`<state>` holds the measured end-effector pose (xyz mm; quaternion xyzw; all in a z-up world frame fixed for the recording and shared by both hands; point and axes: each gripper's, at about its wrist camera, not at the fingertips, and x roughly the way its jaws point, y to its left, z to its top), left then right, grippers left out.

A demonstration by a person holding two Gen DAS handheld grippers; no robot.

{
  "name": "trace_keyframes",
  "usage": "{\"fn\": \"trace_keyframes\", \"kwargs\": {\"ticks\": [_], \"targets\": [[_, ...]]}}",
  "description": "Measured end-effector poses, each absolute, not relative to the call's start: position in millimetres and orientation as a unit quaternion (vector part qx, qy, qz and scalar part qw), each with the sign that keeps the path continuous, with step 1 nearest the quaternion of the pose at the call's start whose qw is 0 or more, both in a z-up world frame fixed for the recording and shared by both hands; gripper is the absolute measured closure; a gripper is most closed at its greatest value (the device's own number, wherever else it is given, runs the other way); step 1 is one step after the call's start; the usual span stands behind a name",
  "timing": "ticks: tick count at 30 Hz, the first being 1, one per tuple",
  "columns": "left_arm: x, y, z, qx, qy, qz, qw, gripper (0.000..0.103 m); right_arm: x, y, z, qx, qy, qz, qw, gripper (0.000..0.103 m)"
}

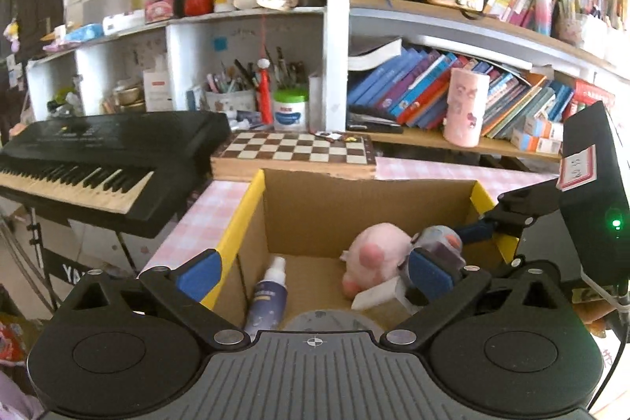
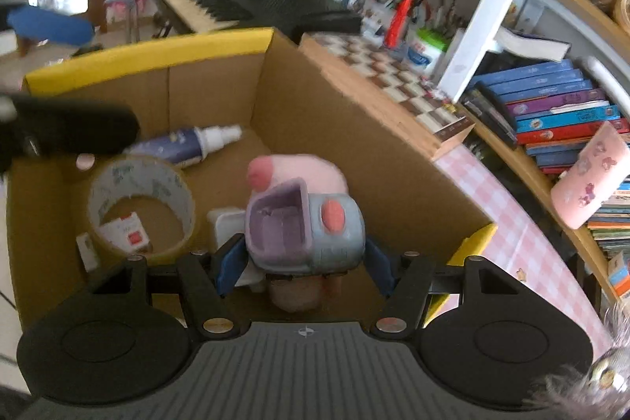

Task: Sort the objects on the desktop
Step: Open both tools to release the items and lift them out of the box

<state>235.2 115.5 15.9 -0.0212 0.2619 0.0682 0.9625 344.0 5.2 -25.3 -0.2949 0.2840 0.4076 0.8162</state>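
Box (image 2: 220,93) floor crowded — tape roll (image 2: 141,207), spray bottle (image 2: 185,144), plush (image 2: 299,172).
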Motion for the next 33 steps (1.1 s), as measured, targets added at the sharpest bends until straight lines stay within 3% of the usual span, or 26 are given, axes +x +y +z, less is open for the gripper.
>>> {"fn": "trace_keyframes", "kwargs": {"ticks": [6,13,33], "targets": [[222,119,15,-0.025,0.263,0.074,0.962,0.001,344,8,-27,-0.31,0.29,0.402,0.811,0.042],[208,121,14,-0.033,0.265,0.069,0.961,0.0,333,5,-22,-0.304,0.265,0.379,0.833,0.031],[151,115,26,-0.024,0.241,0.071,0.968,0.0,255,-55,30,-0.152,0.233,0.245,0.929,0.028]]}}
